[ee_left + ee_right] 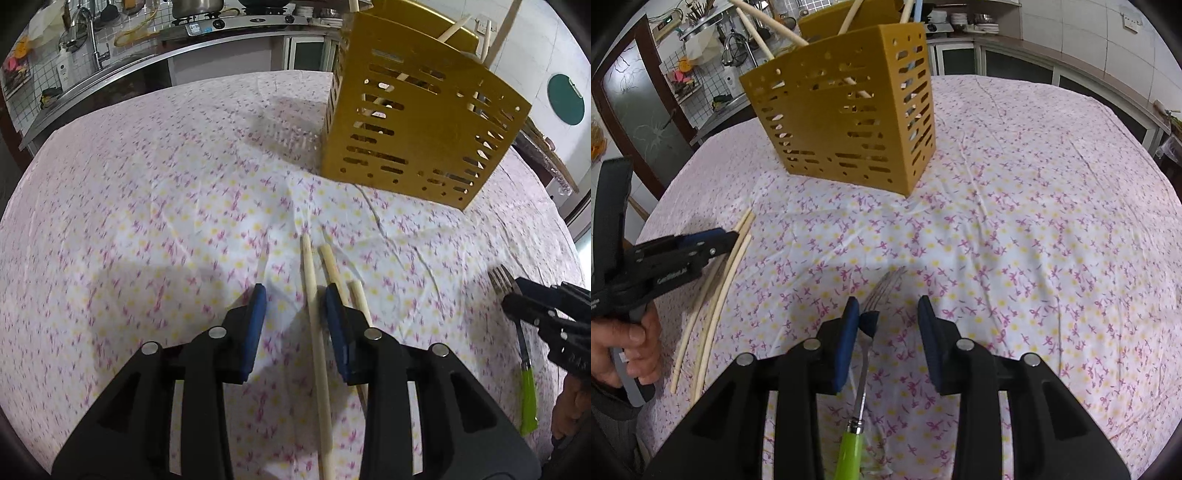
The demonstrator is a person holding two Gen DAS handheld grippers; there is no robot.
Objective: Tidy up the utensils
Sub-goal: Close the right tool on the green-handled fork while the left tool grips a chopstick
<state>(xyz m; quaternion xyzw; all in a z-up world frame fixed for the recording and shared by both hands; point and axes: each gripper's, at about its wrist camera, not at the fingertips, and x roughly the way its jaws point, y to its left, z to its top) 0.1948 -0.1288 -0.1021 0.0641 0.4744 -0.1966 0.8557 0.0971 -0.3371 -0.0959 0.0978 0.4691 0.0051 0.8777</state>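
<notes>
A yellow-brown slotted utensil holder [417, 122] stands on the flowered tablecloth, with wooden chopsticks sticking out of it; it also shows in the right wrist view [846, 114]. My left gripper [295, 299] is open, low over three loose chopsticks [314, 317]; one lies between the jaws, the others under and beside the right finger. My right gripper [888, 312] is open over a fork with a green handle [862, 373], which lies between the jaws close to the left finger. The fork [526, 376] and right gripper [532, 299] show at the left view's right edge.
The table is covered by a white cloth with pink and yellow flowers [1034, 221]. A kitchen counter with sink and stove [155, 48] runs behind the table. A dark door [631, 110] stands at the left in the right wrist view.
</notes>
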